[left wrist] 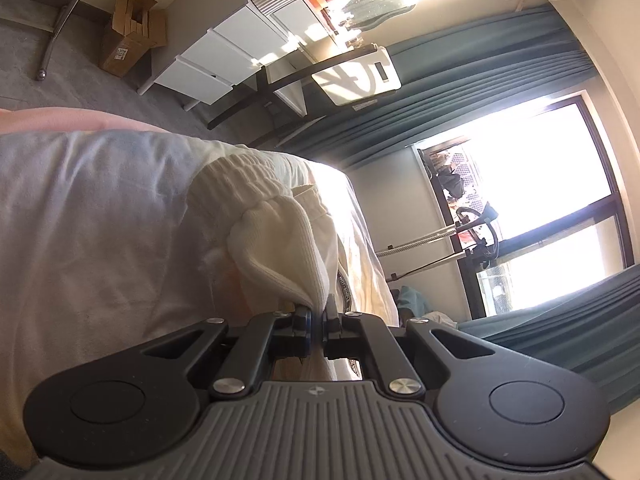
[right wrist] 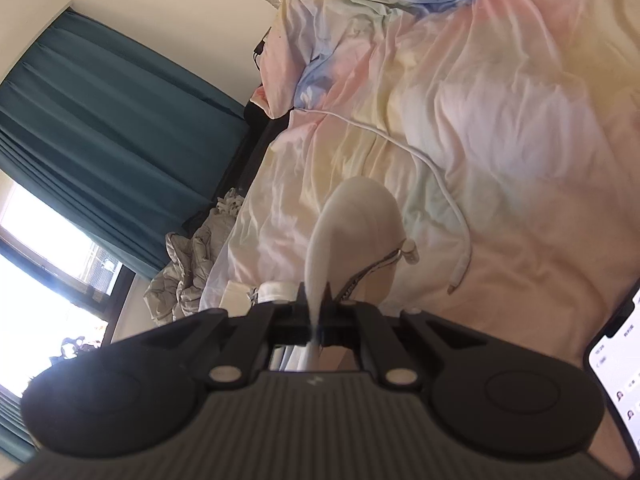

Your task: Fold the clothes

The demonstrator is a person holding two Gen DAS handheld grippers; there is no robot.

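Note:
A cream-white knitted garment point(left wrist: 280, 232) with a ribbed band lies bunched on the bed and rises toward my left gripper point(left wrist: 318, 312), which is shut on a fold of it. In the right wrist view the same white garment point(right wrist: 352, 224) stands up in a taut ridge from the bedsheet, and my right gripper point(right wrist: 316, 308) is shut on its edge. A patterned drawstring point(right wrist: 372, 268) with a white tip hangs beside that ridge. The lower part of the garment is hidden behind both gripper bodies.
The bed point(right wrist: 500, 120) has a rumpled pastel sheet with a white cable point(right wrist: 440, 176) lying across it. A phone point(right wrist: 616, 360) sits at the right edge. Grey bedding point(right wrist: 188, 264) lies heaped by teal curtains point(right wrist: 100, 140). White drawers point(left wrist: 224, 52) and a cardboard box point(left wrist: 128, 36) stand on the floor.

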